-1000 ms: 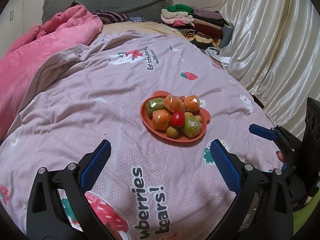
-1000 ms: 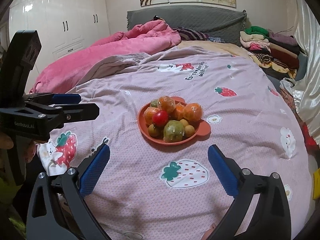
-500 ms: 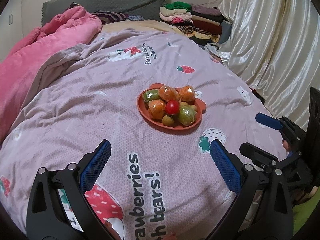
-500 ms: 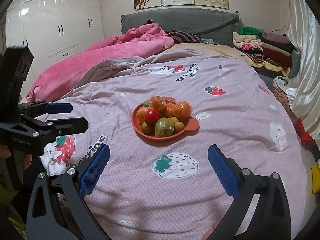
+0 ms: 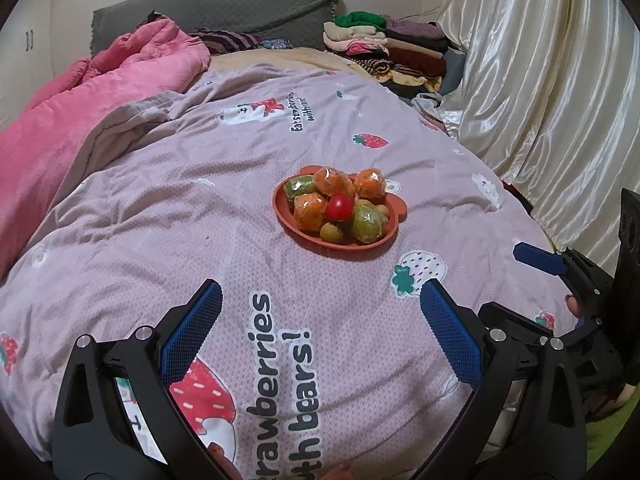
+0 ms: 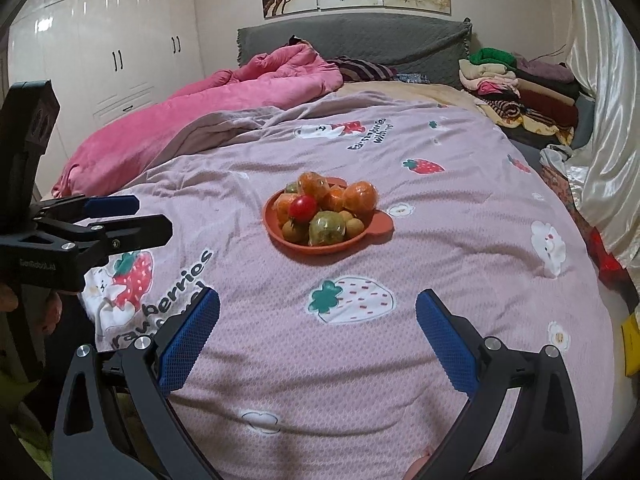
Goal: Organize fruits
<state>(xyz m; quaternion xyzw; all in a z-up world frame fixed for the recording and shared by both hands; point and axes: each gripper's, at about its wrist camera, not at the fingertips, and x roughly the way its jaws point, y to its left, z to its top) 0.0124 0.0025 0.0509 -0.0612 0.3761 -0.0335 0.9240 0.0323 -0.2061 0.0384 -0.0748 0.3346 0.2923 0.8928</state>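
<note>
An orange plate [image 5: 289,222] [image 6: 380,229] sits mid-bed on a pink strawberry-print quilt [image 5: 160,208]. It holds wrapped orange fruits [image 5: 370,184] [image 6: 360,198], a red tomato [image 5: 339,207] [image 6: 303,207], a wrapped green fruit [image 5: 368,224] [image 6: 326,229] and small yellow-brown fruits [image 5: 331,233]. My left gripper [image 5: 320,304] hovers open well short of the plate, nothing between its blue pads. My right gripper [image 6: 318,304] is also open and empty, equally far back. Each gripper shows in the other's view, the right gripper [image 5: 560,280] at the right edge and the left gripper [image 6: 132,220] at the left.
A rumpled pink duvet [image 6: 224,108] lies along the bed's left. Folded clothes [image 5: 384,44] are stacked at the far right by a grey headboard [image 6: 360,40]. Cream curtains [image 5: 540,80] hang on the right, white wardrobes [image 6: 112,48] on the left.
Both grippers have pulled back and up from the plate, which now looks smaller and farther off. Both stay open. The fruits have not moved.
</note>
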